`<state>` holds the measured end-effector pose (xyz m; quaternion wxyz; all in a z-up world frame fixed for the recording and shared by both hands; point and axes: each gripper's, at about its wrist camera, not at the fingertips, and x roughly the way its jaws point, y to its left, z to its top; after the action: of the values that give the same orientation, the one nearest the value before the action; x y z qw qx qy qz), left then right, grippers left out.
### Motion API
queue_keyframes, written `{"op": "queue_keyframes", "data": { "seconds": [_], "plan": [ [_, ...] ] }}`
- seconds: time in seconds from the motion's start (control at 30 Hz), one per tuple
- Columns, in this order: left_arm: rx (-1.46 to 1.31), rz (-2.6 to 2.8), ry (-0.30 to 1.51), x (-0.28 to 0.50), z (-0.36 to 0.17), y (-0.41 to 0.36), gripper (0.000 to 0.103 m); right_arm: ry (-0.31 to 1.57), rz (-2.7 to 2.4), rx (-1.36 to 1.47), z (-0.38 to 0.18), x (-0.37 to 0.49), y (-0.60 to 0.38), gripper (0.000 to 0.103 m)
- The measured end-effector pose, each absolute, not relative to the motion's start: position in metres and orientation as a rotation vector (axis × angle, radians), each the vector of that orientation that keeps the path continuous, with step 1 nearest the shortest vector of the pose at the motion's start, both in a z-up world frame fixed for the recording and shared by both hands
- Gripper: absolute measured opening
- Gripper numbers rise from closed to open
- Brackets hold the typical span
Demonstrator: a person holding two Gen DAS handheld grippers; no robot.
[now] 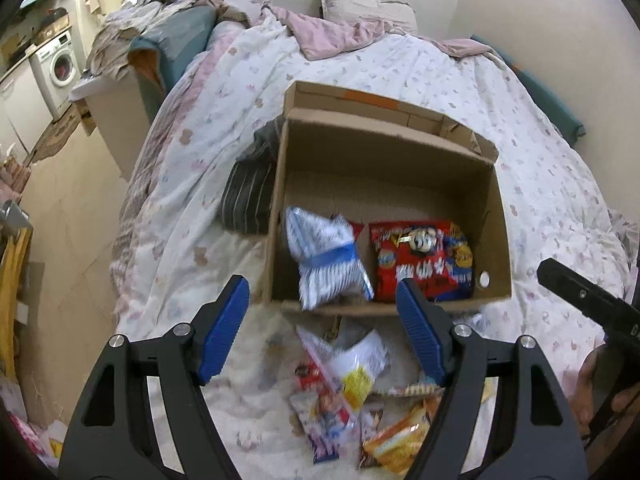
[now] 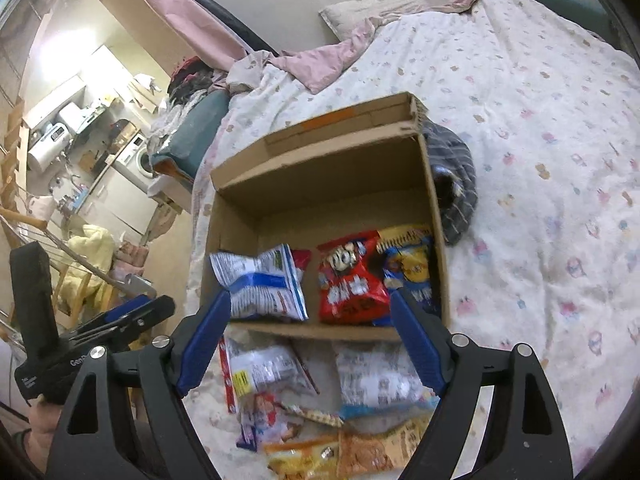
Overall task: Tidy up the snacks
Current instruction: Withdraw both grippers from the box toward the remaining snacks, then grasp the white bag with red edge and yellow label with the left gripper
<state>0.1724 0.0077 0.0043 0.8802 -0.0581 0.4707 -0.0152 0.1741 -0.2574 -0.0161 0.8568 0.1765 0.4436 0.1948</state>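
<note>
On the bed (image 1: 460, 80), a cardboard box (image 2: 320, 168) was seen just beyond both grippers. Left gripper (image 1: 322, 304) and right gripper (image 2: 310, 318) were held wide and empty. Blue-white packet (image 2: 262, 282) and red packet (image 2: 352, 280) lay inside, against its near wall; loose snack packets (image 2: 320, 400) were spread beneath the jaws.

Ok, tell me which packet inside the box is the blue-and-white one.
The blue-and-white packet lies at the left of the cardboard box, against its near wall. The red packet and the blue-and-yellow packet lie to its right.
</note>
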Motion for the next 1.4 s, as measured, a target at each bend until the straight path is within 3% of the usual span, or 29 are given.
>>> {"op": "queue_keyframes", "data": {
  "seconds": [0.53, 1.07, 1.33, 1.4],
  "plan": [
    [-0.244, 0.012, 1.118, 0.139, -0.046, 0.046, 0.073, 1.069, 0.315, 0.413, -0.059, 0.131, -0.287, 0.084],
    [-0.310, -0.049, 1.344, 0.182, -0.109, -0.016, 0.073, 1.115, 0.232, 0.459, -0.077, 0.126, -0.329, 0.084],
    [-0.235, -0.012, 1.350, 0.193, -0.125, -0.036, 0.073, 1.121, 0.202, 0.452, -0.083, 0.119, -0.344, 0.084],
    [-0.222, -0.018, 1.339, 0.193, -0.123, -0.039, 0.067, 1.123, 0.202, 0.453, -0.083, 0.120, -0.344, 0.084]
  ]
}}
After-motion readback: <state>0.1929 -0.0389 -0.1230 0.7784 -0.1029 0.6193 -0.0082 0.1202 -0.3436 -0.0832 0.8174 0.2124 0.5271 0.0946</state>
